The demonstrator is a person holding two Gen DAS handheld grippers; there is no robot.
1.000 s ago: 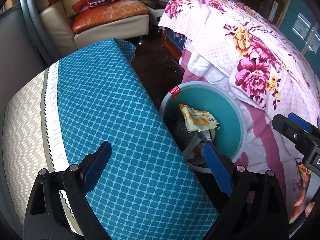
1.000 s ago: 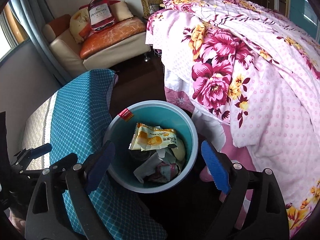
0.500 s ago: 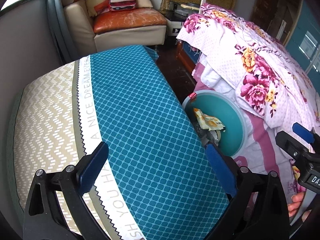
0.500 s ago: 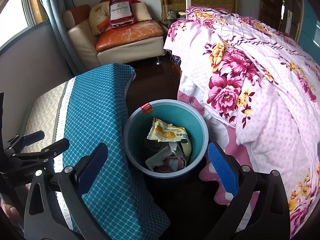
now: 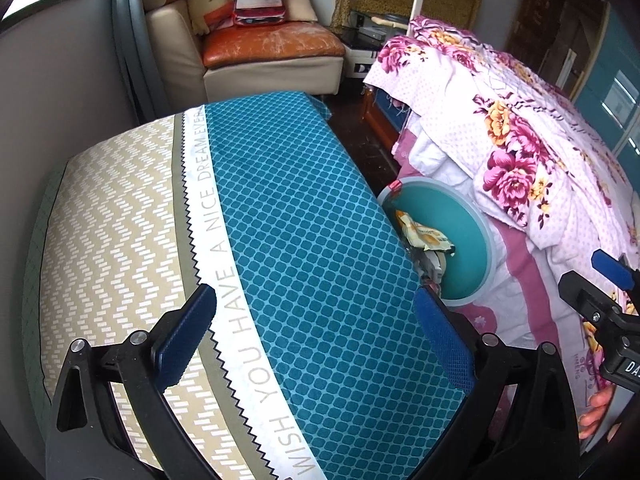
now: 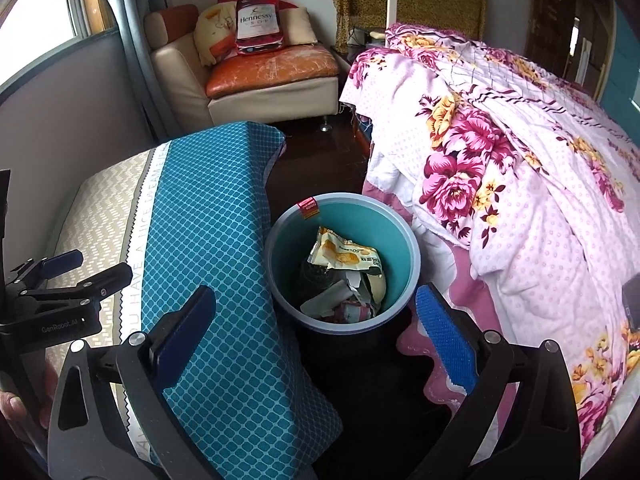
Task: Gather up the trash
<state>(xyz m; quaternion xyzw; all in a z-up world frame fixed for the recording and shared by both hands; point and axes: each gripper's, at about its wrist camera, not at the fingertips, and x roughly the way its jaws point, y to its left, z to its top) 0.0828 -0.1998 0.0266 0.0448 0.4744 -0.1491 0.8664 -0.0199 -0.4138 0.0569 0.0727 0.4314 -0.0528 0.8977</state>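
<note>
bin (image 6: 404, 236): smooth plastic | wrapper (image 6: 344, 254): glossy, crinkled | cushion (image 5: 304, 248): matt woven cloth | chair seat (image 6: 272, 66): cracked leather

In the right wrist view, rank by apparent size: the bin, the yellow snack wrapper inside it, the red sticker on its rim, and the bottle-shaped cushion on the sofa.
Largest to smallest as they look:
1. bin
2. wrapper and cushion: about alike; the cushion is much farther away, so unranked
3. sticker

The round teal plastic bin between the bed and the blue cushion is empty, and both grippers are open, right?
Not quite. The round teal plastic bin is not empty: the right wrist view shows a yellow snack wrapper and crumpled paper inside. It does sit between the bed and the blue cushion, and both grippers are open.
</note>
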